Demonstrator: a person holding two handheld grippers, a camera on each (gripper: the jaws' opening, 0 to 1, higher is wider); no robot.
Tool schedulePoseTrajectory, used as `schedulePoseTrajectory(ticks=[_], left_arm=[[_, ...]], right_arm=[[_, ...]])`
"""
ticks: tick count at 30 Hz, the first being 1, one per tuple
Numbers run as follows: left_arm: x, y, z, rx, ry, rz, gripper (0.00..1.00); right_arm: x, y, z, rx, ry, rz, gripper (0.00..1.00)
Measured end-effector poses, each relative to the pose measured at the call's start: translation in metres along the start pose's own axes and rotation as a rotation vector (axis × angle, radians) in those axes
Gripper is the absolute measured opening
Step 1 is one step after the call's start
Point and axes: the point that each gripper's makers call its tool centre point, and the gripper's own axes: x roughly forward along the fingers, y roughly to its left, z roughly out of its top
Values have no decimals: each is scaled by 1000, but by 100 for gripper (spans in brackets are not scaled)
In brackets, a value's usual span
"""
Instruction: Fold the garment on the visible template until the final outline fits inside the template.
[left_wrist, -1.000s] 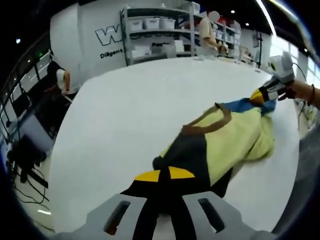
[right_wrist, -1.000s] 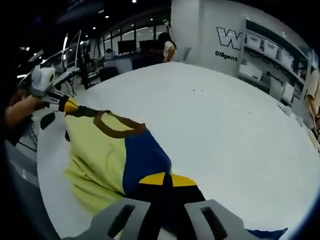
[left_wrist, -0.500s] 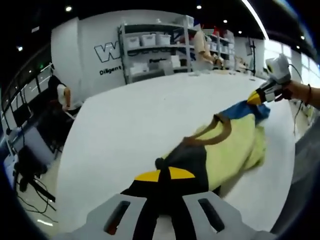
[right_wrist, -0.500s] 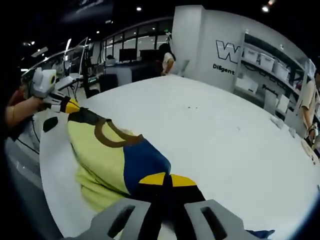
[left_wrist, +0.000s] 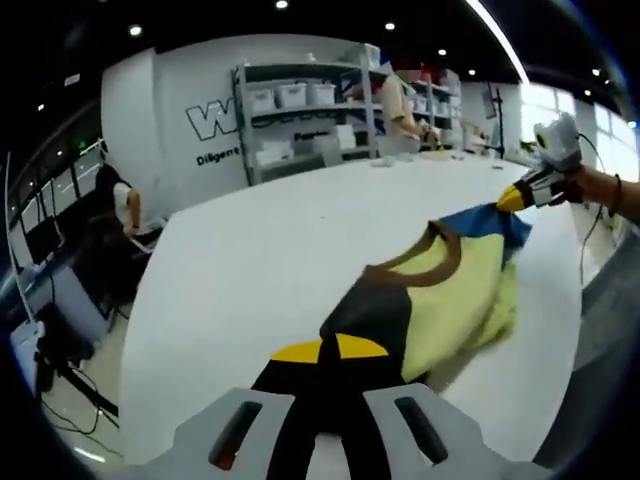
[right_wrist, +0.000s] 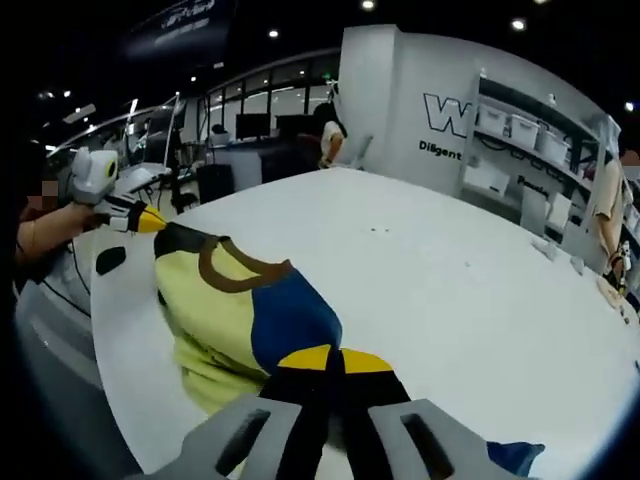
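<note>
A garment (left_wrist: 450, 290) with a pale yellow body, brown collar, one blue sleeve and one black sleeve hangs stretched between the two grippers over the white table (left_wrist: 260, 240). My left gripper (left_wrist: 330, 350) is shut on the black sleeve end. In the left gripper view my right gripper (left_wrist: 512, 197) pinches the blue sleeve at far right. In the right gripper view the garment (right_wrist: 225, 310) spreads leftward, and my right gripper (right_wrist: 328, 358) is shut on the blue end. In the same view, a hand holds the left gripper (right_wrist: 148, 222) on the black shoulder.
Shelves with white bins (left_wrist: 300, 110) stand behind the table, and a person (left_wrist: 400, 105) stands by them. Another person (left_wrist: 125, 200) sits off the table's left side. Desks with monitors (right_wrist: 250, 125) lie beyond. A blue bit of cloth (right_wrist: 515, 455) shows at the table's (right_wrist: 450, 290) near edge.
Both cameras have shifted and risen a little. The garment is pulled tauter between the grippers, with its yellow body less bunched. Both grips are unchanged.
</note>
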Motion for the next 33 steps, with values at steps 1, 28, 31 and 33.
schedulePoseTrajectory(ticks=[1,28,31,33], left_arm=[[-1,-1,0,1,0,0,2],[44,36,89,139,-74,45,2],[62,43,93,136,-58,54,2],[69,46,95,120,-54,52,2]], right_arm=[[0,0,-1,1,1,0,0],[27,-48,62,-53,-2,-63,0],[38,-56,65,-23,4,-66,0],[45,-61,66,-15,8,-70,0]])
